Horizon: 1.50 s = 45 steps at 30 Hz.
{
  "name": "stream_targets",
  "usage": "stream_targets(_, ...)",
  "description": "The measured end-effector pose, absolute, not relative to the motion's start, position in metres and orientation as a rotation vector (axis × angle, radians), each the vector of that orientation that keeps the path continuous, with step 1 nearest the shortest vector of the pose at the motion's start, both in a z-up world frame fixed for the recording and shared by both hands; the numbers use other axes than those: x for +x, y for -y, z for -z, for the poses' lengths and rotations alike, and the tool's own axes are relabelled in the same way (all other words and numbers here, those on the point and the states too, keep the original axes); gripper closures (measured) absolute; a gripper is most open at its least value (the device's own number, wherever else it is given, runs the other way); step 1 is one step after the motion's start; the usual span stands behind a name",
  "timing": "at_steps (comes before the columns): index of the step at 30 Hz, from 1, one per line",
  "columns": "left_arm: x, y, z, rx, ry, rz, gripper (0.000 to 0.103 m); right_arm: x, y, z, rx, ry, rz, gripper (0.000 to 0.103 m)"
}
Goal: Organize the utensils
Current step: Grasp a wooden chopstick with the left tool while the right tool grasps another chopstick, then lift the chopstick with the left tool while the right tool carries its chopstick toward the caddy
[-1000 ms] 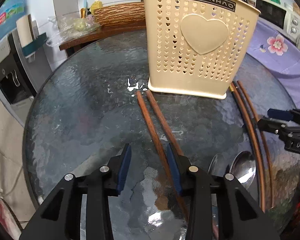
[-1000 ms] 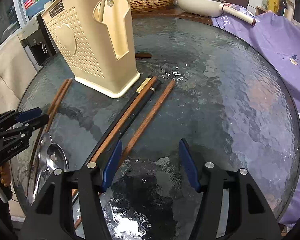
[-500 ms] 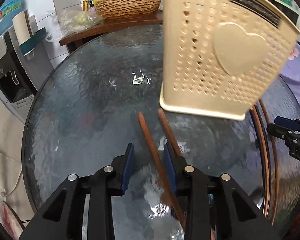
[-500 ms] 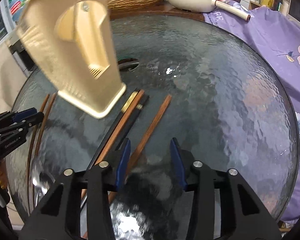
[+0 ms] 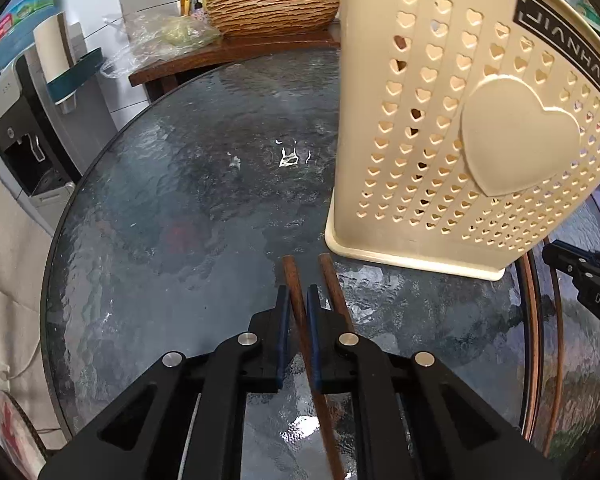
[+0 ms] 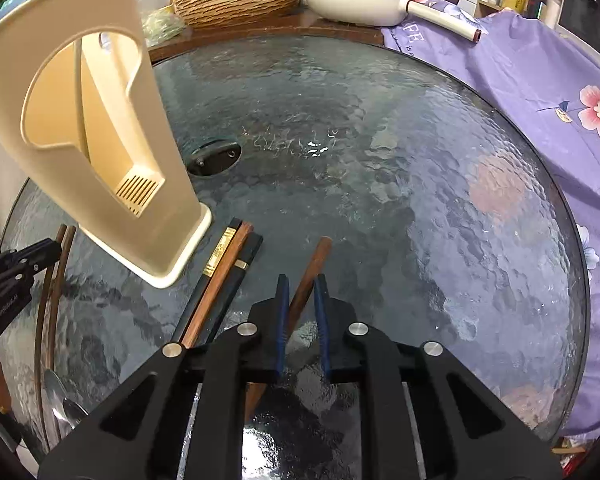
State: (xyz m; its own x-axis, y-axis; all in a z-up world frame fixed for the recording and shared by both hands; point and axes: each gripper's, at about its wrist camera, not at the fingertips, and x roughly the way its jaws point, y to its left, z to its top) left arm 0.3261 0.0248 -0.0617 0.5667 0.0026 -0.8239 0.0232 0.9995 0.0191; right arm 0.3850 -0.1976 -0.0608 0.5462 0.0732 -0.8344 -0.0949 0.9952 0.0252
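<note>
Glass desk (image 6: 420,184), round, filling frame; cream utensil holder (image 5: 460,140), upper right of left view, upper left of right view; left tool (image 5: 297,300), lower centre, pinching one brown chopstick (image 5: 296,292); right tool (image 6: 302,296), lower centre, narrowed around lone brown chopstick (image 6: 312,276), contact uncertain; advisable: firm pinch, level lift, tip-first into holder; spoons (image 6: 62,402), lower left.

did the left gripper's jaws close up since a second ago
Yes. The left gripper has narrowed from a wide gap to pads pinching one brown chopstick, and it has advanced along that stick toward the cream utensil holder.
</note>
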Motion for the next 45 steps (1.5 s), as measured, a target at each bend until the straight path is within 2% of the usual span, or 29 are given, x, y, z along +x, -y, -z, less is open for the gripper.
stream_targets(3,0.325,-0.026,0.062,0.006,-0.962,0.003,0.097,0.387,0.199,0.061,-0.012,-0.983,-0.093,0.095)
stream_targets(15,0.325,-0.033,0.056,-0.056,-0.934,0.005,0.097,0.384,0.212,0.051,0.096,-0.914,-0.156,0.095)
stream_targets(34,0.283,-0.042,-0.031,-0.149,-0.719,0.119,0.097,0.332,0.228,-0.041,0.141,-0.666,-0.377,0.095)
stream_targets(45,0.249,-0.038,-0.074,-0.149,-0.609,0.185,0.097,0.299,0.229,-0.076,0.15,-0.601,-0.485,0.095)
